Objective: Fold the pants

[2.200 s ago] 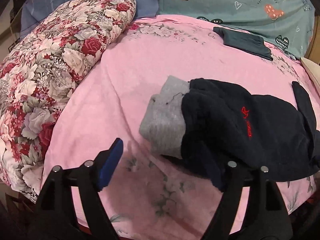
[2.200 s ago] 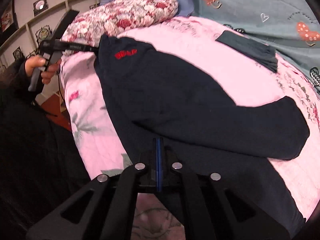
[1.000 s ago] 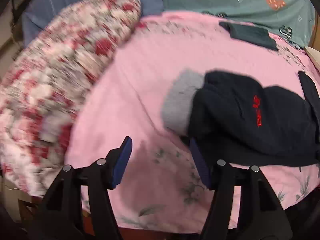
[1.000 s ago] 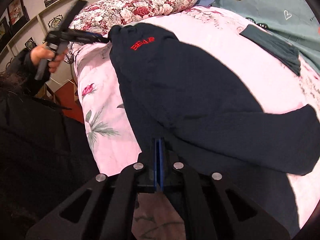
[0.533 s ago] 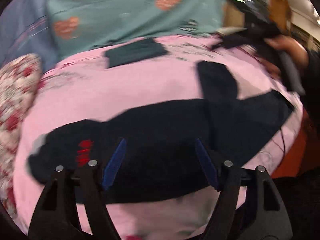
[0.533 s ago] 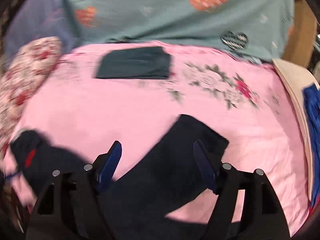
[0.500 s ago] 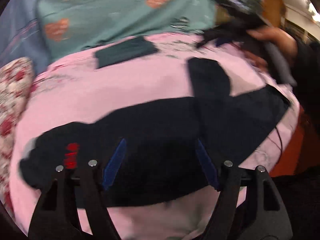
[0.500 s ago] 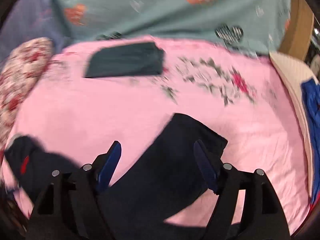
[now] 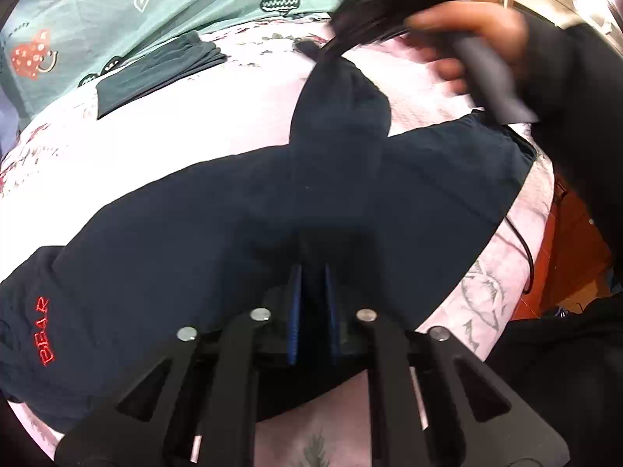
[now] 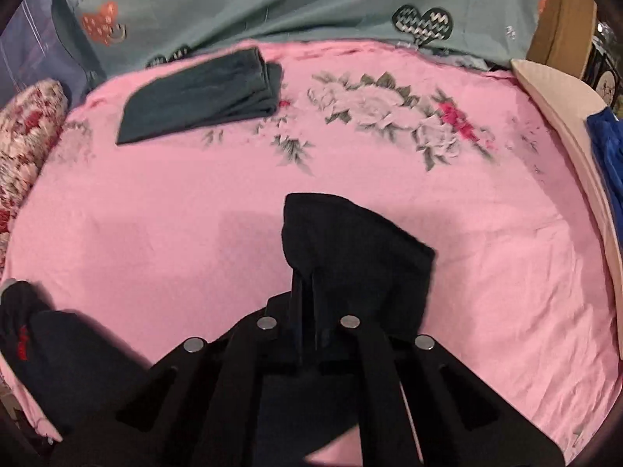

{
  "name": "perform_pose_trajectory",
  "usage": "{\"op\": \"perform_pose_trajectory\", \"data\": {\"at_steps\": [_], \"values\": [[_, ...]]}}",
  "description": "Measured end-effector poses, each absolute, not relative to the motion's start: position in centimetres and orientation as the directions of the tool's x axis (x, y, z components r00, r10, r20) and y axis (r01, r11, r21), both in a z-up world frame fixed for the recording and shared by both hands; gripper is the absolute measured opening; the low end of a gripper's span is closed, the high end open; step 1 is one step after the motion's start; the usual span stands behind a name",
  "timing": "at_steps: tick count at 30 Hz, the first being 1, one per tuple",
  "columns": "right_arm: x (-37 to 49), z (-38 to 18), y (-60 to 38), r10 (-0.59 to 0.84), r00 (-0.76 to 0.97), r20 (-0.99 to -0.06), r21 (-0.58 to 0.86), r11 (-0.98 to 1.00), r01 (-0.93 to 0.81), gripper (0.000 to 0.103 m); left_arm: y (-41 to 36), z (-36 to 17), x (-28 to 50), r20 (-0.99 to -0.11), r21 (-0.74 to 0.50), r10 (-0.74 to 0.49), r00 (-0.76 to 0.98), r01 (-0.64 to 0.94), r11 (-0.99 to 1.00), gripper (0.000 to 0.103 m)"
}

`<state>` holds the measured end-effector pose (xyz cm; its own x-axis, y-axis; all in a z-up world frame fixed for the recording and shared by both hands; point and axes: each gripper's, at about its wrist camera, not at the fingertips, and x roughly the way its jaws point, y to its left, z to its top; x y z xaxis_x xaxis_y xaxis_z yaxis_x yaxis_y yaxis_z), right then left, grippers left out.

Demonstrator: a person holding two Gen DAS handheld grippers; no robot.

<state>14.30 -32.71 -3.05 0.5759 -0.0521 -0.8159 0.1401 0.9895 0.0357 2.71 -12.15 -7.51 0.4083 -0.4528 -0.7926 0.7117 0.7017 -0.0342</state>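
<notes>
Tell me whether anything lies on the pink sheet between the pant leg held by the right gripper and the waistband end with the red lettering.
Nothing visible does. The right gripper is shut on the pant leg; only bare pink sheet lies toward the waistband.

Your pants (image 9: 241,210) are dark navy with red "BEAR" lettering (image 9: 43,330). The bed sheet (image 10: 194,202) under them is pink with white and red flowers. You have a folded dark teal garment (image 10: 202,95), a teal heart-print cover (image 10: 311,4) and a red-and-white floral quilt (image 10: 23,132) behind.
</notes>
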Motion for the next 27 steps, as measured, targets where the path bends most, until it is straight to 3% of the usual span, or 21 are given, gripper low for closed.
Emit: {"op": "perform_pose_trajectory", "data": {"at_steps": [6, 9, 12, 16, 27], "values": [[-0.5, 3.9, -40.4, -0.003, 0.748, -0.664, 0.23, 0.951, 0.208, 0.003, -13.1, -6.3, 1.6, -0.768, -0.011, -0.492, 0.41, 0.76, 0.65, 0.005], [-7.9, 1.9, -42.5, -0.014, 0.769, -0.64, 0.298, 0.917, 0.264, 0.003, -13.4, -6.0, 1.1, -0.769, -0.015, -0.507, 0.39, 0.781, 0.624, 0.005], [-12.1, -3.7, -44.3, 0.016, 0.758, -0.652, 0.4, 0.857, 0.326, 0.003, -14.1, -6.9, 0.3, -0.797, 0.005, -0.477, 0.371, 0.793, 0.609, 0.006], [-14.6, -9.5, -44.1, 0.057, 0.761, -0.646, 0.489, 0.796, 0.356, 0.003, -14.3, -7.4, -0.4, -0.811, 0.036, -0.444, 0.38, 0.791, 0.611, 0.006], [-14.6, -5.3, -44.8, 0.125, 0.834, -0.537, 0.565, 0.787, 0.246, 0.003, -13.6, -5.4, -0.5, -0.782, 0.041, -0.455, 0.426, 0.763, 0.645, 0.004]]}}
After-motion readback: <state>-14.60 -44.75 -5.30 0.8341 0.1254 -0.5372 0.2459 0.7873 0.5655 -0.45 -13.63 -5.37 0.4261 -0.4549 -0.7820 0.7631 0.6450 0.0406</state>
